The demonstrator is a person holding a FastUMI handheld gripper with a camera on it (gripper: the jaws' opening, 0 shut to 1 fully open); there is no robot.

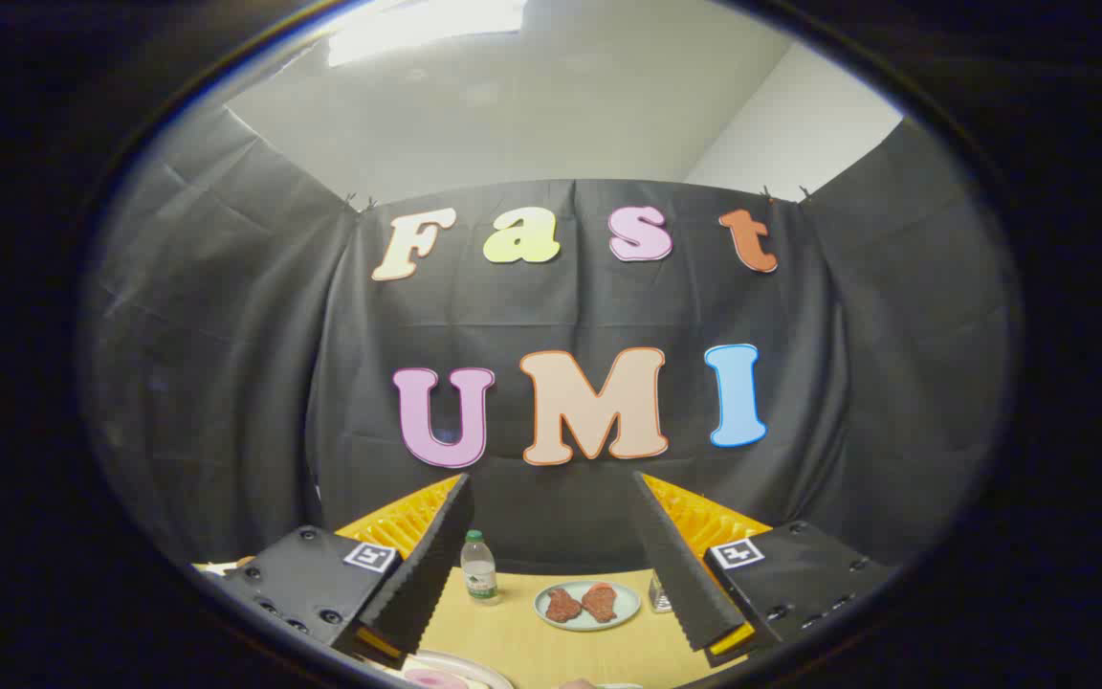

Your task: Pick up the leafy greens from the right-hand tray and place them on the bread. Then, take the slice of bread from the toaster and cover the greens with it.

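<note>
While my gripper [551, 565] is held high and level, facing the booth wall, its fingers stand spread wide and empty, likely a ready pose before any reach. Counted between the fingers on the table [532, 646]: one bottle [479, 568], one plate [586, 605] carrying two reddish pieces. Greens, bread and toaster: I cannot place them from this angle.

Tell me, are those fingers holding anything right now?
No, the fingers stand wide apart with just the table, a bottle and a plate showing between them.
</note>
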